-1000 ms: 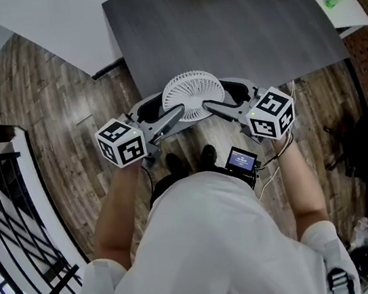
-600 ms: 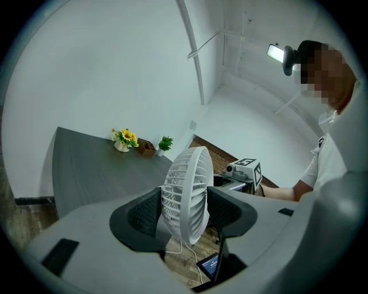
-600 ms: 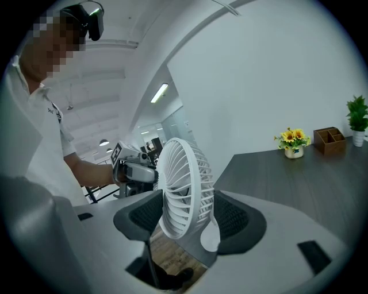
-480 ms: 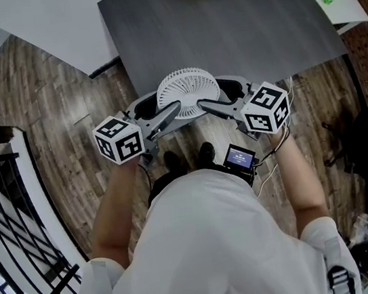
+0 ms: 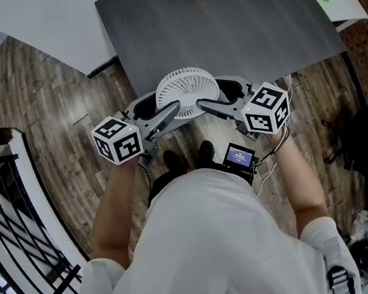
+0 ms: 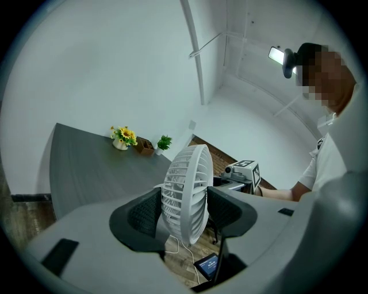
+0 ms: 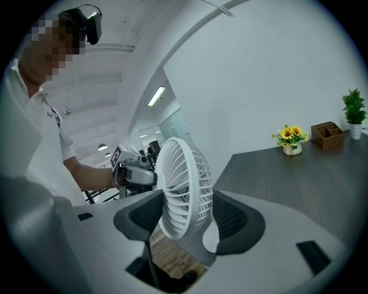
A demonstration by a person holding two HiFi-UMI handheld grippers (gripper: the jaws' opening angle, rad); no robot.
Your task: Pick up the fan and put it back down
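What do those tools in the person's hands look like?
The left gripper and right gripper are light grey shells, each with two broad jaws lined with dark textured pads. Each carries a white cube printed with black square markers. The person wears a white short-sleeved shirt.

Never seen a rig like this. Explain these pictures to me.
There is no robot here. A person holds a tool with a two-jaw claw in each hand. The head view comes from a camera on the person's head, looking down. The other two views come from cameras riding on each claw. The left claw and right claw both clamp the white fan from opposite sides, holding it by the near edge of the grey table. At the table's far end stand flowers, a wooden box and a small plant.
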